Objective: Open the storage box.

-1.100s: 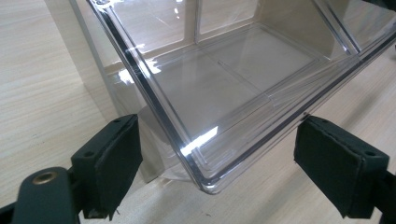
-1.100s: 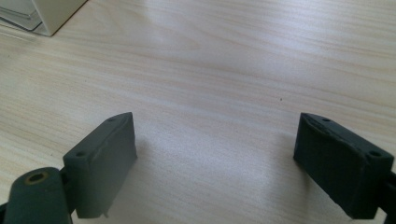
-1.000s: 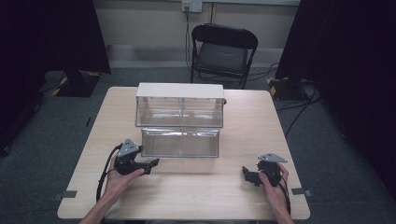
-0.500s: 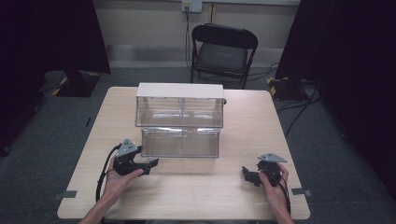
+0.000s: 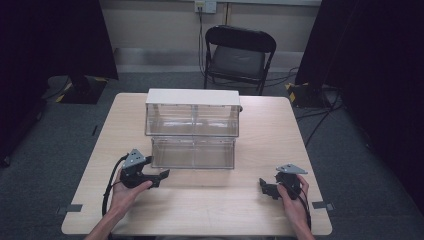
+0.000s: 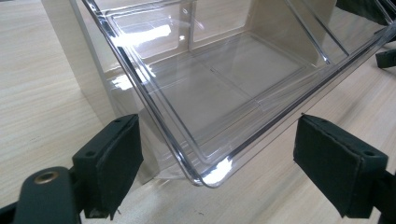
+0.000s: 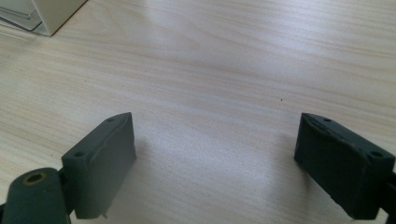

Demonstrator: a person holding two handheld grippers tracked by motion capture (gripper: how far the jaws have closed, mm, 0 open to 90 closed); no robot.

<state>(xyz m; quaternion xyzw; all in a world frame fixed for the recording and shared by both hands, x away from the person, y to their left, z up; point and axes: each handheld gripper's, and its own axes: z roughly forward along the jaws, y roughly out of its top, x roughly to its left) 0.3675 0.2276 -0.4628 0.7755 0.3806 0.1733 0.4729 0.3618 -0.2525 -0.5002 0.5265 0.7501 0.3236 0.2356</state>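
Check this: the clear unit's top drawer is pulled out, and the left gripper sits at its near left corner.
Wrong drawer. The bottom drawer is the one pulled out, as the high view shows. The left gripper does sit at its near left corner.

**Materials and finishes**

Table point(image 5: 210, 200): pale wood-grain top, smooth, faint sheen. Drawer unit point(image 5: 192, 127): clear glossy plastic, strong glare spots; its top panel looks matt off-white. Pulled-out lower drawer point(image 6: 219, 84): same transparent hard plastic, smooth, rounded shiny rim. Left gripper point(image 6: 233, 154): jaw pads look matt black, rubbery, slightly textured. Right gripper point(image 7: 229, 163): same dull black pads, screw holes visible; grey plate on top looks like matt metal. Chair point(image 5: 239, 55): black frame, dark padded seat. Floor: grey carpet, rough.
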